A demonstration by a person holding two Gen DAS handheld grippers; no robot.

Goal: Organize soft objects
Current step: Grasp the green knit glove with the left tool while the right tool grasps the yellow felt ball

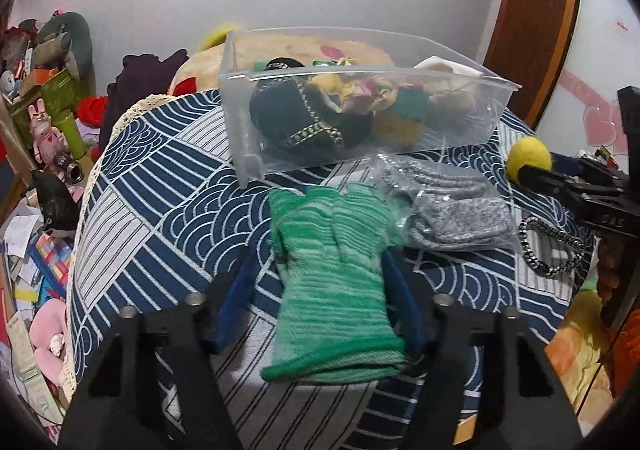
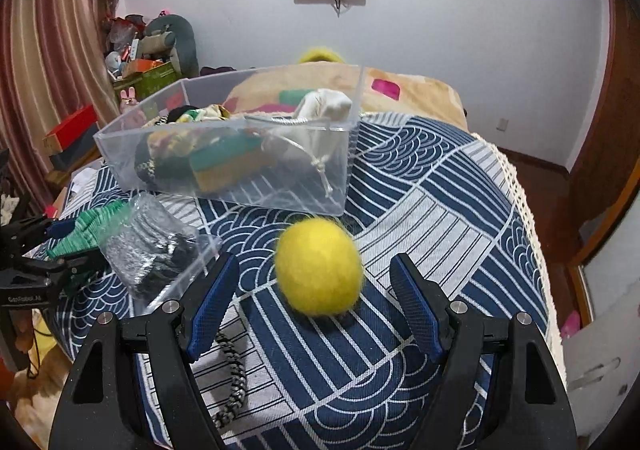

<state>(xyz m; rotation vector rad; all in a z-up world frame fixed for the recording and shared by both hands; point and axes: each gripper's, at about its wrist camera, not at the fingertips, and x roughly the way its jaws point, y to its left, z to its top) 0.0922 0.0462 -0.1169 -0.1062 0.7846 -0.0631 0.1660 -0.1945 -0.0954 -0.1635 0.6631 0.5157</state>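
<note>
Gripping the green glove, left claw sits beside bagged socks; right claw gapes.

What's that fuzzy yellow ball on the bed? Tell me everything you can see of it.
The yellow ball looks like soft felted wool, roundish, with fine stray fibres. It rests on the blue patterned cover, just in front of the clear box. The right gripper straddles it, jaws open, blue pads clear of its sides.
</note>
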